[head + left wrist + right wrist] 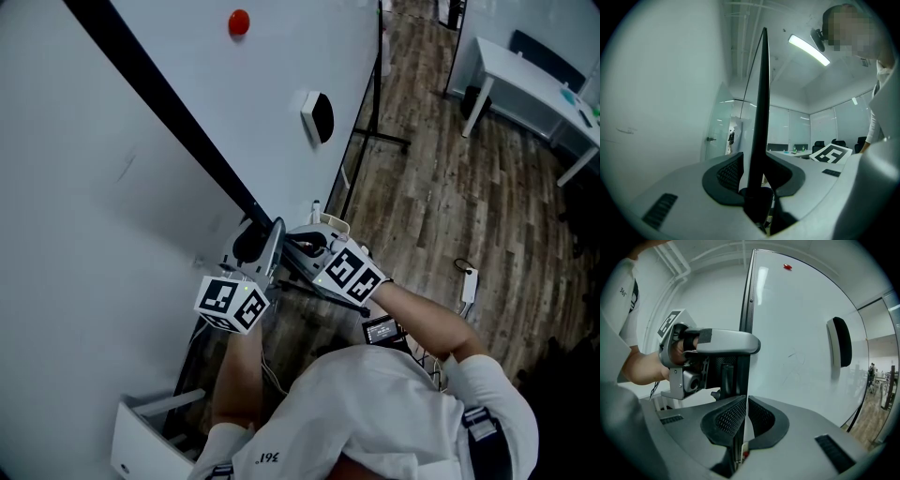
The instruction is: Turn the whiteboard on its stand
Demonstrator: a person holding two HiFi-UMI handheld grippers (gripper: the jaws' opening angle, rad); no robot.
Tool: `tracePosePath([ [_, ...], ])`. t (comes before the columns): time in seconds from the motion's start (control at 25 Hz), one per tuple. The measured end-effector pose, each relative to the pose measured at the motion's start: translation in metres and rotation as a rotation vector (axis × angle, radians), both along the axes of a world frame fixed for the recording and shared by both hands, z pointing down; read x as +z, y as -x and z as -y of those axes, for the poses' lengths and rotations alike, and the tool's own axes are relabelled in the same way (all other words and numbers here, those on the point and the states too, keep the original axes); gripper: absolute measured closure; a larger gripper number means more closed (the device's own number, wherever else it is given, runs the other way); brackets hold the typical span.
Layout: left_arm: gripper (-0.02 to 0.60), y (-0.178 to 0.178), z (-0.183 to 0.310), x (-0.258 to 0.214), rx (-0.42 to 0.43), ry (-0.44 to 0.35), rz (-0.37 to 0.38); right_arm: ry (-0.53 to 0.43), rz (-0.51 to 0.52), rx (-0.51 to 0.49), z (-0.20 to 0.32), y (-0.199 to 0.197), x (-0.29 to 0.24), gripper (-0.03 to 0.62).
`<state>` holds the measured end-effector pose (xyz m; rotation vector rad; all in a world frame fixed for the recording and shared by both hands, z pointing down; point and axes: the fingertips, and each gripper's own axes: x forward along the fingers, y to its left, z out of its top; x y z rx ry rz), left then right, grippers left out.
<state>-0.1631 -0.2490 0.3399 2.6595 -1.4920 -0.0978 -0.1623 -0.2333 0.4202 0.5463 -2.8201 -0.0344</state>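
While left tongs [759, 178] and right tongs [743, 416] clamp the whiteboard [103, 234] — shirt [375, 412] reads "361".

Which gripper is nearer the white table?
Right. The right gripper sits on the white table's side of the whiteboard's edge; the left gripper is beyond it, farther left.

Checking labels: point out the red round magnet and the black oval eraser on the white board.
red round magnet [239, 22], head view, its centre.
black oval eraser [321, 118], head view, its dark pad.

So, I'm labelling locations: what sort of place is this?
Probably an office or meeting room: a large whiteboard, a white desk on wood-plank flooring, and glass partitions.
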Motion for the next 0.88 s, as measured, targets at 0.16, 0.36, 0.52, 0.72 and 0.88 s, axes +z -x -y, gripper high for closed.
tracePosePath([
  [0.16,0.456,0.002,0.009,0.004,-0.003,-0.002,-0.003,-0.008,-0.008,0.019,0.009,0.002,0.004,0.56],
  [0.36,0.456,0.003,0.017,0.008,-0.002,-0.007,-0.006,-0.016,-0.02,0.036,0.017,0.002,0.008,0.56],
  [0.52,0.456,0.004,0.026,0.013,0.001,-0.008,-0.01,-0.019,-0.027,0.045,0.027,0.003,0.014,0.56],
  [0.72,0.456,0.004,0.032,0.016,0.001,-0.013,-0.012,-0.024,-0.035,0.052,0.033,0.004,0.019,0.56],
  [0.88,0.456,0.005,0.035,0.017,-0.002,-0.011,-0.014,-0.028,-0.042,0.06,0.036,0.004,0.019,0.56],
])
